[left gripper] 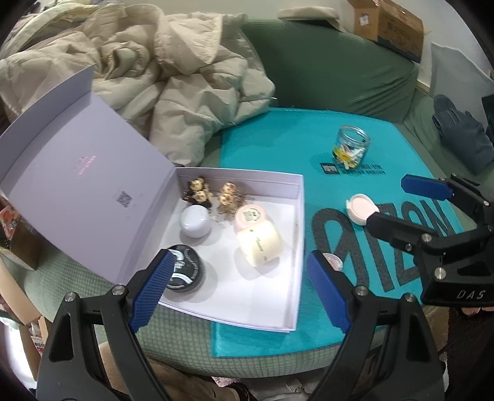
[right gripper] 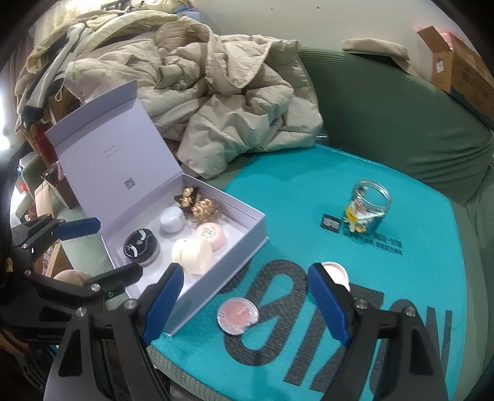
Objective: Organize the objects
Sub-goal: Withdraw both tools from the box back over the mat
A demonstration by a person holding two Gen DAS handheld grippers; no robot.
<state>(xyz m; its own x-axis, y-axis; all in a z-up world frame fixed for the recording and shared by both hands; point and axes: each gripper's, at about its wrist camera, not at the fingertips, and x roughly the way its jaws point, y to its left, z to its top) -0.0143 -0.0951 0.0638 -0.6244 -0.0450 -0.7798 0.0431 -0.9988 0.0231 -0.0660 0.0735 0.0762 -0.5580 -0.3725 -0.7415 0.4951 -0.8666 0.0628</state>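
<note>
An open lilac box (left gripper: 295, 234) (right gripper: 247, 246) lies on a teal mat (left gripper: 278, 148) (right gripper: 278, 191). In it are a black jar (left gripper: 183, 271) (right gripper: 140, 243), a white jar (left gripper: 196, 220) (right gripper: 171, 219), a pink tin (left gripper: 248, 216) (right gripper: 211, 234), a cream jar (left gripper: 259, 243) (right gripper: 193, 254) and teddy charms (left gripper: 213, 192) (right gripper: 197, 200). On the mat lie a pink compact (right gripper: 237, 314) and a white-rimmed compact (left gripper: 361, 208) (right gripper: 338, 271). My left gripper (left gripper: 239, 290) is open above the box's near edge. My right gripper (right gripper: 244, 302) is open above the pink compact.
A glass jar (left gripper: 352, 148) (right gripper: 369, 205) with colourful bits stands at the mat's far side. A beige padded jacket (left gripper: 173, 77) (right gripper: 234, 98) is heaped behind the box. A green cushion (left gripper: 333, 68) (right gripper: 401, 123) and cardboard boxes (left gripper: 389, 21) are at the back right.
</note>
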